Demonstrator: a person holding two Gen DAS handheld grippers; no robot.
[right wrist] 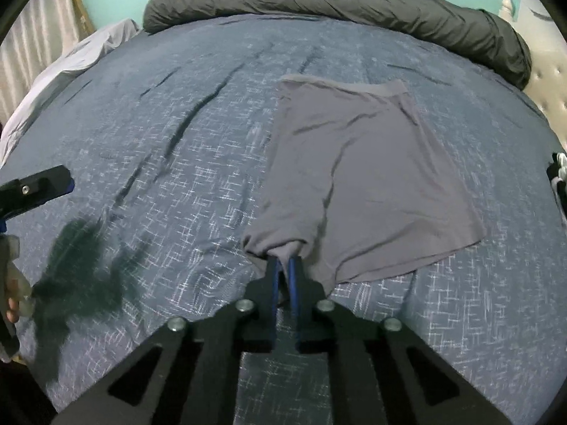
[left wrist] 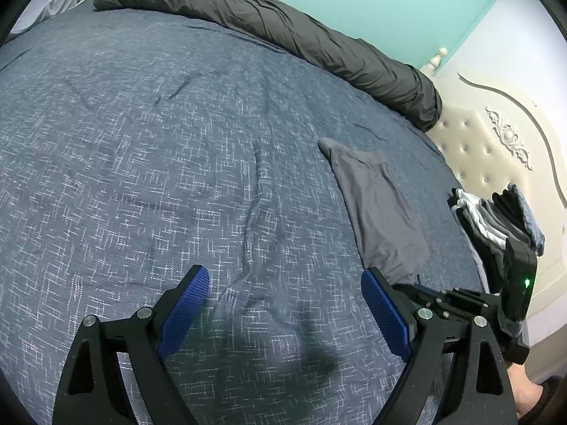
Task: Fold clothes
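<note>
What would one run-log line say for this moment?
step: fold start | right gripper: shut on grey garment near corner | left gripper: open, empty, over bedspread | folded stack: at bed edge

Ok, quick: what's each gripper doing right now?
Left gripper: open, holding nothing.
Right gripper: closed on the near corner of the grey shorts.

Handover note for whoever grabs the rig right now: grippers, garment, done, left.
Right gripper: shut on the near left corner of the grey garment.
Left gripper: open, empty, above bare bedspread.
Garment lies spread flat on the bed, only the pinched corner bunched.
Stack of folded clothes sits at the bed edge by the headboard.
Done: corner gripped. Left: fold this garment, probably add it to the stack.
</note>
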